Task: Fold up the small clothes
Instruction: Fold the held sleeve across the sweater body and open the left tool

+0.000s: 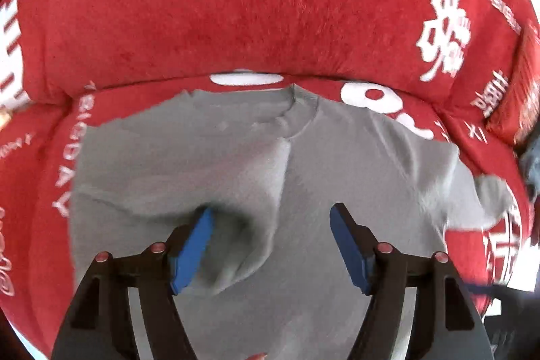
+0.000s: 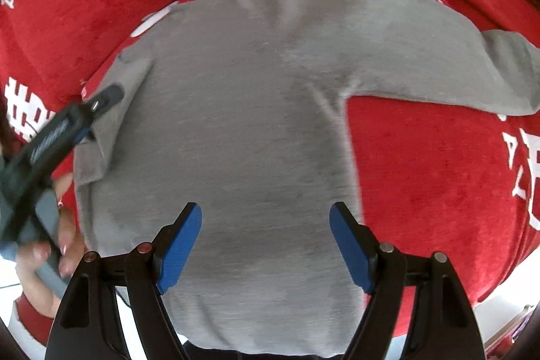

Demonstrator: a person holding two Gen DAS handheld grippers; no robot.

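Observation:
A small grey sweatshirt (image 1: 337,164) lies spread on a red sofa seat, neckline toward the backrest. Its left sleeve (image 1: 243,191) is folded in over the body. My left gripper (image 1: 271,218) is open just above that folded sleeve; its left blue pad touches the cloth. In the right wrist view the sweatshirt (image 2: 243,123) fills the middle, its right sleeve (image 2: 472,73) stretched out to the right. My right gripper (image 2: 265,218) is open and empty over the lower body. The left gripper (image 2: 84,117) shows at the garment's left edge.
The red sofa (image 1: 236,5) with white lettering surrounds the garment; its backrest rises behind. A red cushion (image 1: 516,83) sits at the right. A hand (image 2: 50,245) holds the left gripper's handle. The seat's front edge is at the bottom right (image 2: 489,302).

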